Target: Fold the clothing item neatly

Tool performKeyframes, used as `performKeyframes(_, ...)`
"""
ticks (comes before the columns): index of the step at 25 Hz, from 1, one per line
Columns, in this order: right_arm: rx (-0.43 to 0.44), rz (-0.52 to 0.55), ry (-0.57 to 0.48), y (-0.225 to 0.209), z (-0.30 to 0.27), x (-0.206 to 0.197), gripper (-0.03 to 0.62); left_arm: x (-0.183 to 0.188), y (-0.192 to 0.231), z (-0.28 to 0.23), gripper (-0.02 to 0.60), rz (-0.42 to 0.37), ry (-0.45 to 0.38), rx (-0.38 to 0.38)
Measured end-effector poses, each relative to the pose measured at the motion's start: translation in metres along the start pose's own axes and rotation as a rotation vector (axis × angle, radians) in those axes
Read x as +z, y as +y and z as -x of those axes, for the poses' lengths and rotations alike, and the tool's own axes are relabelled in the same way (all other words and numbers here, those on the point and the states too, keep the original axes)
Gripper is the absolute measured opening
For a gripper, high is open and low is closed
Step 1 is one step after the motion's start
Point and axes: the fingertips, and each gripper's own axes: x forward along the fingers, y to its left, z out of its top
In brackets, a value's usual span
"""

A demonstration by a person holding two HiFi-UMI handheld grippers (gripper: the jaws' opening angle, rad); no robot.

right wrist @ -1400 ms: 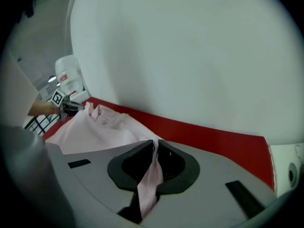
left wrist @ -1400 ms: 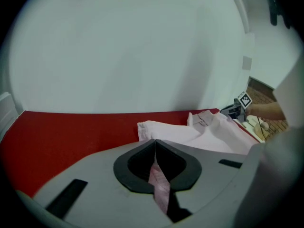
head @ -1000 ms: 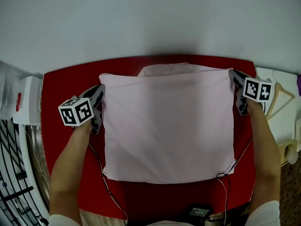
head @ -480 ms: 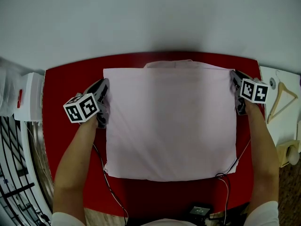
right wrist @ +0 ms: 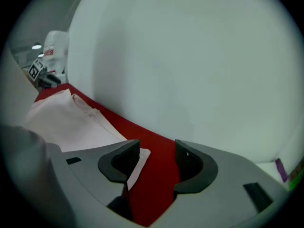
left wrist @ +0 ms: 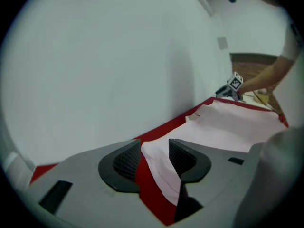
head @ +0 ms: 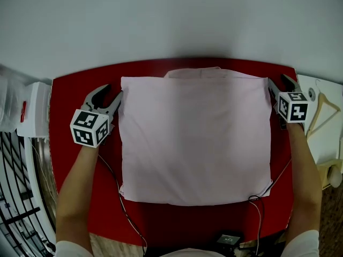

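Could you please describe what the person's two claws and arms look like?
The grey plastic left claw and right claw each carry dark ribbed pads, a white cube with black square markers and a thin black cable. Sleeves are white. Both have just been opening, pink cloth garment corners between their jaws.

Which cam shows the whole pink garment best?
Head view: the pink garment lies flat on the red table, all four edges visible. Left gripper view shows one near corner and a foreshortened stretch of cloth; right gripper view only the opposite corner and an oblique strip.
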Motion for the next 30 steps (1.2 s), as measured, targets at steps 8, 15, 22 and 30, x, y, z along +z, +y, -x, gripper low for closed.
performKeyframes(8,0.058,0.031,-0.018,0.032,0.003,0.018,0.212,0.021,-0.051,-0.013,0.179,-0.144,0.041,-0.105)
performKeyframes(15,0.336,0.163,0.077,0.140,0.067,-0.042,0.160,-0.049,-0.128,0.045,0.099,-0.179,0.226,-0.250)
performKeyframes(22,0.397,0.007,0.156,0.141,0.057,-0.075,0.026,-0.112,-0.127,0.063,0.035,-0.075,0.354,-0.216)
performKeyframes(30,0.315,0.000,0.116,0.139,0.068,-0.060,0.017,-0.093,-0.122,0.079,0.034,-0.009,0.295,-0.197)
